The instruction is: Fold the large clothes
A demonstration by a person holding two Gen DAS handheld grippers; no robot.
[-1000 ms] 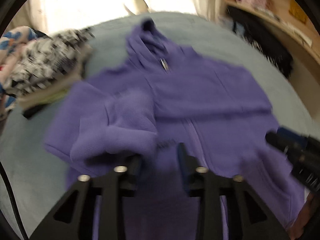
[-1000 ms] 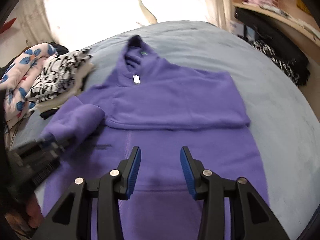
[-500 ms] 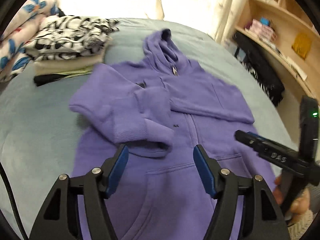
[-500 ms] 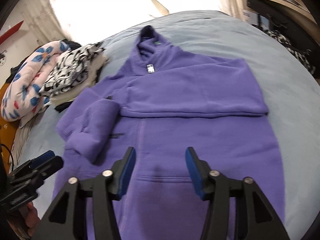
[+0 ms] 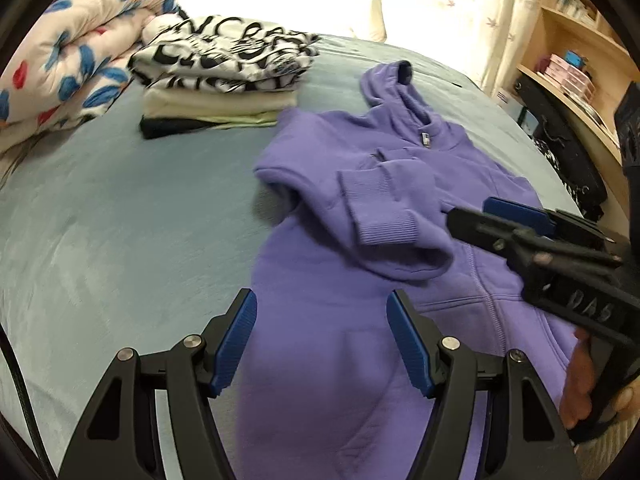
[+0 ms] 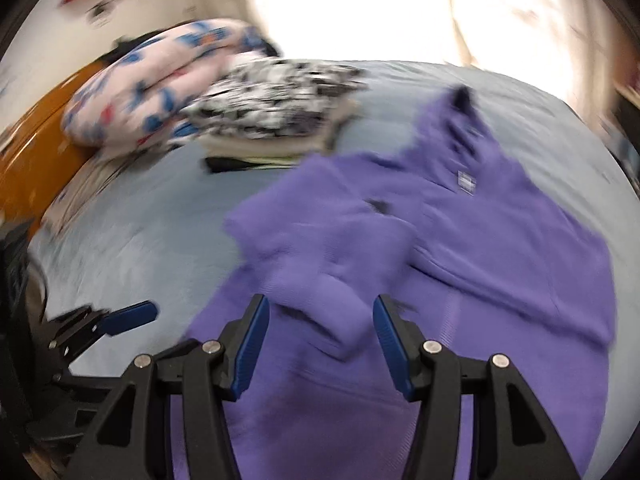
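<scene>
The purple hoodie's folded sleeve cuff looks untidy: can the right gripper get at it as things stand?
Probably yes. The right gripper is open and empty, the sleeve cuff lies uncovered on the purple hoodie just ahead, nothing between.

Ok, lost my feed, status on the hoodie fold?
Left gripper open, empty. Right gripper open, empty. Purple hoodie flat, sleeves folded in. Folded stack clear of it.
</scene>
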